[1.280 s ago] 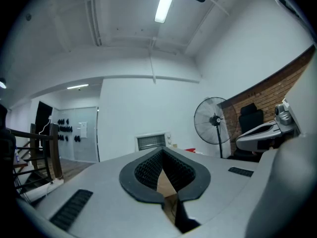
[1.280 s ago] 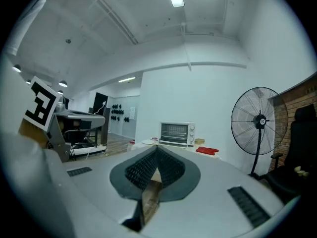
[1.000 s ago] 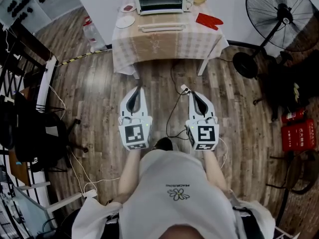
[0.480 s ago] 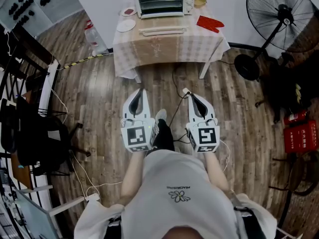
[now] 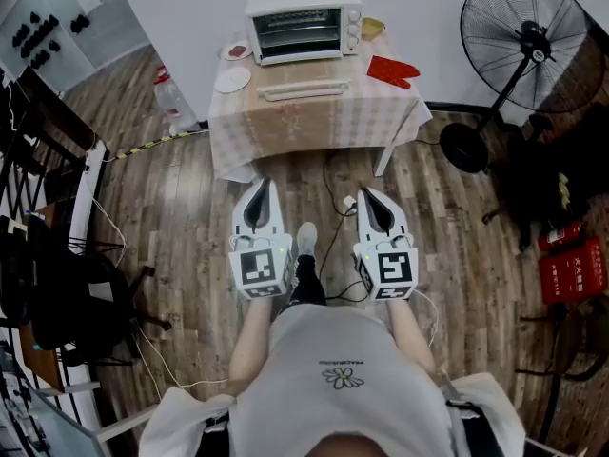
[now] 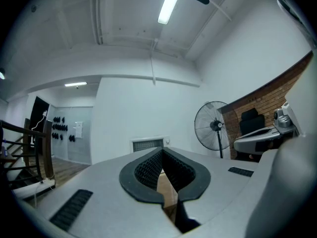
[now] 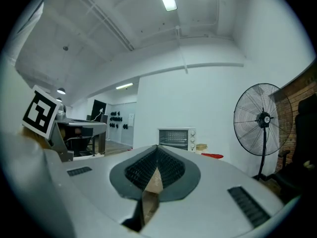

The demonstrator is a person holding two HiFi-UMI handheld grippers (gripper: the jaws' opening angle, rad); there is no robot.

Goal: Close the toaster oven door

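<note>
Both grippers, left [image 5: 262,188] and right [image 5: 367,198], are closed and hold nothing. They hang low over the floor, well short of the table [image 5: 314,127]. The toaster oven [image 5: 303,22] sits at the table's far edge, mouth facing the person, long axis left to right. Its door [image 5: 304,89] lies folded down toward them. A hard or off-centre shove could slam it or skid the oven back.

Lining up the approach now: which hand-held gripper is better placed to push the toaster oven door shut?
Left, marginally. Both are shut and far short of the table, but the left hand-held gripper lines up nearer the open door than the right hand-held gripper.
</note>
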